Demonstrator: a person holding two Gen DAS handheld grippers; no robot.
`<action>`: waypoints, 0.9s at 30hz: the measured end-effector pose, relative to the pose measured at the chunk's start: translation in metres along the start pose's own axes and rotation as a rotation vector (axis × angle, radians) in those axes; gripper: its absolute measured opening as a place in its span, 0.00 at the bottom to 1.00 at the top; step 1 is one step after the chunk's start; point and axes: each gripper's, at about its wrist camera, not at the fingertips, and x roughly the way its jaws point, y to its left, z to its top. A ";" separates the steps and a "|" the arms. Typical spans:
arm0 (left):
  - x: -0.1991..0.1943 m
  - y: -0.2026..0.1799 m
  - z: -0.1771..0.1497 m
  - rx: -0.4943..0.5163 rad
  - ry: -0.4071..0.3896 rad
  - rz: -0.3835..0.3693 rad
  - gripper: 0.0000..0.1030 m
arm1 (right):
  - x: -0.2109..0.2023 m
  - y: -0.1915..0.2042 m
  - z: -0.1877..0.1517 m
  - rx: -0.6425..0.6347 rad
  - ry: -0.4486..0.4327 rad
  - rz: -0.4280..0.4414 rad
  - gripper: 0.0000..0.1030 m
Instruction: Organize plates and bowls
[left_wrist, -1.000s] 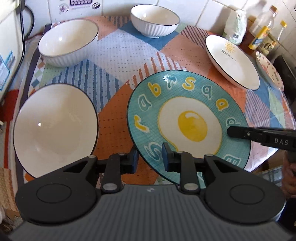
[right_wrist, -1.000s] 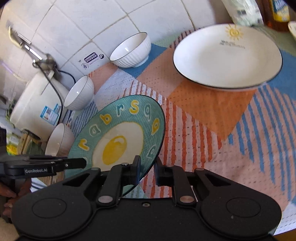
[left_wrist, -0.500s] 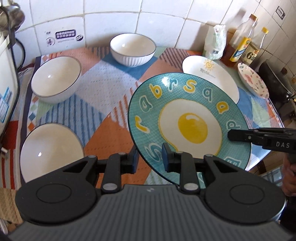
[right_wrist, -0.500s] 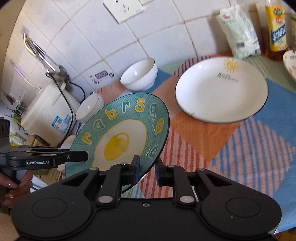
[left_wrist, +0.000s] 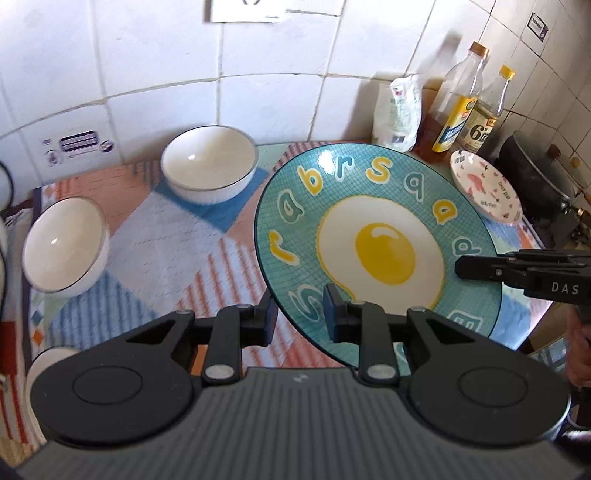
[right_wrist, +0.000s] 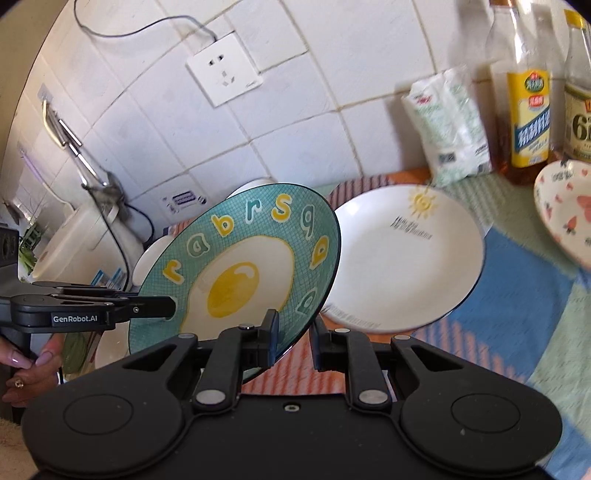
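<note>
Gripping opposite rims, the left gripper (left_wrist: 301, 314) and right gripper (right_wrist: 293, 338) have lifted the egg plate (left_wrist: 376, 247) higher above the tablecloth (left_wrist: 166, 251).

Glossy glazed teal plate (left_wrist: 380, 236) and bowls (left_wrist: 208, 168) – matt woven tablecloth (left_wrist: 166, 254), shiny wall tiles (left_wrist: 155, 66).

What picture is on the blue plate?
A fried egg ringed by yellow letters on the plate; left wrist view shows it best.

Both grippers' fingers (left_wrist: 334, 314) pinch the tilted egg plate (left_wrist: 376, 243) aloft.
</note>
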 end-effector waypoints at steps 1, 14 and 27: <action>0.004 -0.004 0.005 0.002 0.001 0.001 0.24 | -0.001 -0.006 0.004 0.007 -0.008 0.001 0.21; 0.077 -0.041 0.040 -0.042 0.033 -0.007 0.25 | 0.022 -0.076 0.031 0.021 0.034 -0.060 0.21; 0.119 -0.053 0.062 -0.087 0.169 0.029 0.25 | 0.048 -0.104 0.033 0.079 0.123 -0.094 0.21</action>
